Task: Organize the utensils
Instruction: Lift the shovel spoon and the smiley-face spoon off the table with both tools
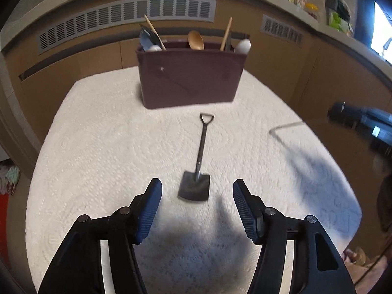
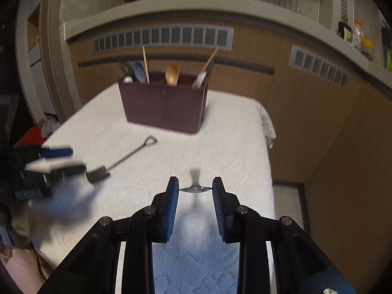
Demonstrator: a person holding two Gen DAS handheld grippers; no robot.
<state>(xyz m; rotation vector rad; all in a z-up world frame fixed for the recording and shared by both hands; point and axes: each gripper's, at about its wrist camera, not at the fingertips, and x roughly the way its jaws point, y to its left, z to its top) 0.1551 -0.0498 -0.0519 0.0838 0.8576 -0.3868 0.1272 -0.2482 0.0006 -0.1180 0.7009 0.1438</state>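
A small black shovel-shaped utensil (image 1: 201,147) lies on the white cloth, handle toward the maroon utensil caddy (image 1: 191,78). My left gripper (image 1: 197,186) hangs open just behind its blade, the pads apart from it. In the right wrist view the shovel utensil (image 2: 132,155) and the left gripper (image 2: 78,160) sit at the left, in front of the caddy (image 2: 164,105). My right gripper (image 2: 195,183) is shut on a shiny metal spoon (image 2: 196,189), held crosswise above the cloth. In the left wrist view it shows as a dark blur (image 1: 362,117) at the right.
The caddy holds wooden spoons (image 1: 196,40), chopsticks and white and blue spoons. The white cloth (image 1: 98,147) covers the table, whose right edge (image 2: 267,127) drops off beside a wooden cabinet wall with vents (image 2: 161,36). Bottles (image 2: 357,34) stand on a ledge.
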